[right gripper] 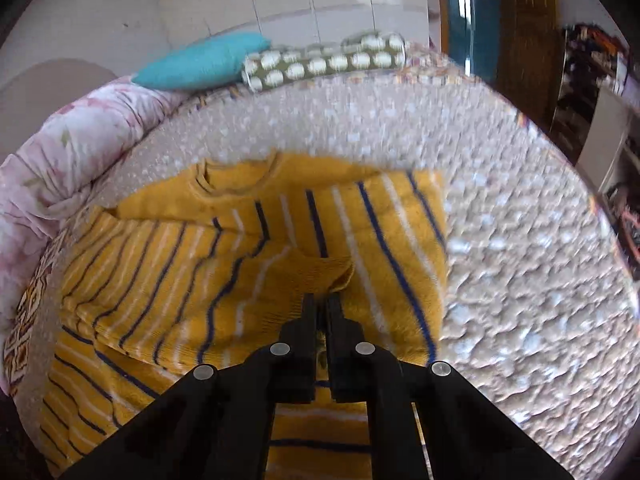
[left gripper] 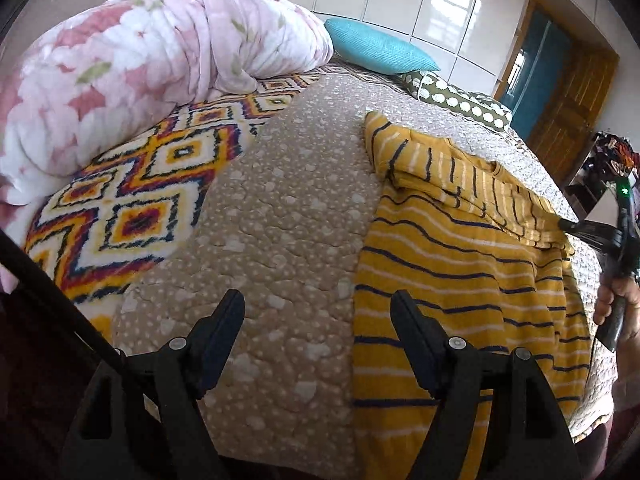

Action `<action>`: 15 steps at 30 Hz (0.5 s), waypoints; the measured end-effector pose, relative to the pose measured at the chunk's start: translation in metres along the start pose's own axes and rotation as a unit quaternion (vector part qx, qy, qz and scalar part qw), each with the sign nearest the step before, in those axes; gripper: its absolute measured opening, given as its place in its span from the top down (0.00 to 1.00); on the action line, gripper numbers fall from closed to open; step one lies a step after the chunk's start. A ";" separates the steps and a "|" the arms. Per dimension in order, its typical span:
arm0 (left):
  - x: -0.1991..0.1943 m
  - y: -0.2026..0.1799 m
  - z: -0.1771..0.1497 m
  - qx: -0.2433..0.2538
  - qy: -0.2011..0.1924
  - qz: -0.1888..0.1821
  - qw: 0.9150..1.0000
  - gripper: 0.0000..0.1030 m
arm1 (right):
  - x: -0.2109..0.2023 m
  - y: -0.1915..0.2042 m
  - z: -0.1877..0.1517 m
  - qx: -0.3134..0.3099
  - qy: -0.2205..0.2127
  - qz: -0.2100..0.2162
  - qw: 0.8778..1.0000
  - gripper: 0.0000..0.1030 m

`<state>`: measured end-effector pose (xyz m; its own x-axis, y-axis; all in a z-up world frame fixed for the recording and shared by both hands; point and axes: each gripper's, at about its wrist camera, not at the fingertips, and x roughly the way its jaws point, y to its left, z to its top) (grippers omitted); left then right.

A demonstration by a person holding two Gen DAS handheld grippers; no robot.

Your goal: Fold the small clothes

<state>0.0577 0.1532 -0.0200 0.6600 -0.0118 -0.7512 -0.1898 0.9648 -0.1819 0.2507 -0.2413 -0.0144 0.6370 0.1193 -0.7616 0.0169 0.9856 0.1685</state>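
A small yellow sweater (left gripper: 460, 264) with navy and white stripes lies on the beige dotted quilt (left gripper: 280, 200), its sleeves folded across the body. In the right wrist view the sweater (right gripper: 192, 280) fills the middle, neck hole at the far side. My right gripper (right gripper: 323, 300) is shut on the yellow sleeve cuff (right gripper: 320, 276) and holds it over the sweater's body; it also shows at the right edge of the left wrist view (left gripper: 568, 226). My left gripper (left gripper: 316, 304) is open and empty, low over the quilt just left of the sweater's left edge.
A rolled pink floral duvet (left gripper: 140, 80) lies at the far left on a patterned diamond blanket (left gripper: 132, 200). A teal pillow (left gripper: 376, 50) and a green dotted bolster (left gripper: 460, 100) sit at the bed's far end. A wooden door (left gripper: 568, 108) and cluttered shelves (left gripper: 612, 160) stand to the right.
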 end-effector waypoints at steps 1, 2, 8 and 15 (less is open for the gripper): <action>0.003 0.001 0.001 -0.002 0.001 0.000 1.000 0.28 | -0.003 -0.003 0.001 0.004 -0.005 -0.006 1.000 0.96; 0.005 0.002 0.001 -0.003 0.004 0.001 1.000 0.28 | -0.004 -0.006 0.002 0.007 -0.007 -0.017 1.000 0.96; 0.016 0.000 0.001 -0.008 0.021 -0.016 1.000 0.28 | 0.004 -0.025 -0.007 0.000 0.012 -0.078 0.997 0.94; 0.039 -0.002 0.003 -0.007 0.063 -0.051 0.997 0.28 | -0.055 -0.054 -0.059 0.065 -0.002 0.012 0.998 0.52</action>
<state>0.0860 0.1515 -0.0467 0.5804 -0.1442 -0.8015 -0.1360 0.9532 -0.2700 0.1691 -0.2940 -0.0183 0.6419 0.1427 -0.7534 0.1010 0.9583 0.2675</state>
